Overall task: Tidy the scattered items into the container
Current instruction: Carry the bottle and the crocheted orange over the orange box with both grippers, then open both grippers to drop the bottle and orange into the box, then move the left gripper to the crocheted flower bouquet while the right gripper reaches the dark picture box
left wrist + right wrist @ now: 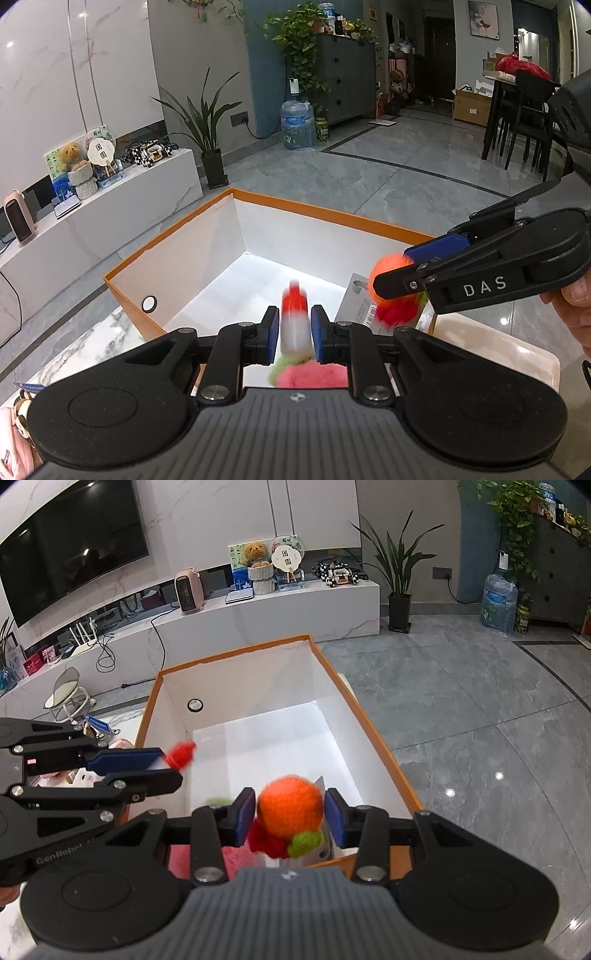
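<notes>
Right wrist: orange felt toy between jaws.

A home living room: wall-mounted television, marble media ledge, potted plants, dining chairs.

Teddy bear, pink heater, water jug

Blurry red-capped bottle, prob. over orange-rimmed box
</notes>
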